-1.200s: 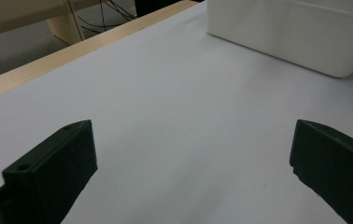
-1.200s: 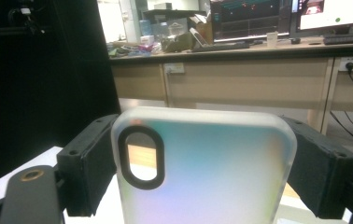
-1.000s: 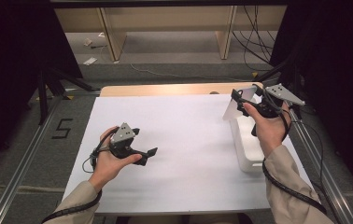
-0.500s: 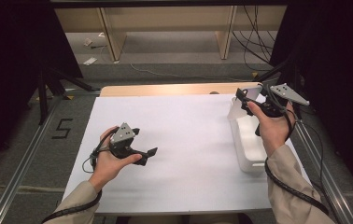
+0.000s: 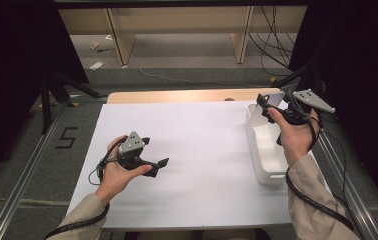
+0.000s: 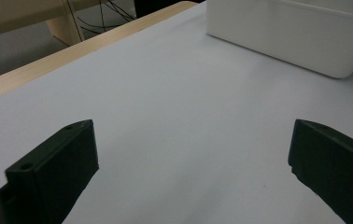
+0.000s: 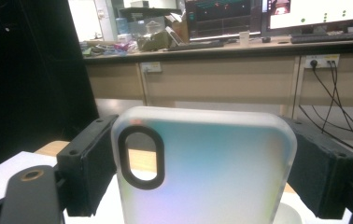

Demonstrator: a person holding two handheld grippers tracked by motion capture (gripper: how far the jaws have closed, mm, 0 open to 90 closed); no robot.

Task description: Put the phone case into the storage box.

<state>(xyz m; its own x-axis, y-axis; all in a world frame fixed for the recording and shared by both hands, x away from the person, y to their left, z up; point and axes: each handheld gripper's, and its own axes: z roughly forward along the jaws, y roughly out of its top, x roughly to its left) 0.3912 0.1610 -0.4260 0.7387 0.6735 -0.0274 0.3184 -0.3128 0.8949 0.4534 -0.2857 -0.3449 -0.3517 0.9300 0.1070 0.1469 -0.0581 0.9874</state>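
We hold a frosted translucent phone case (image 7: 202,168) clamped in our right tongs (image 5: 272,106) above the white plastic bin (image 5: 264,150) – left tongs (image 5: 152,167) gape empty over the white-covered bench (image 5: 197,145)

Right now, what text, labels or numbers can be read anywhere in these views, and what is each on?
"5": black marking on the grey floor left of the table.
Monitor screens in the right gripper view: too blurred to read.
Phone case and white bin: none.
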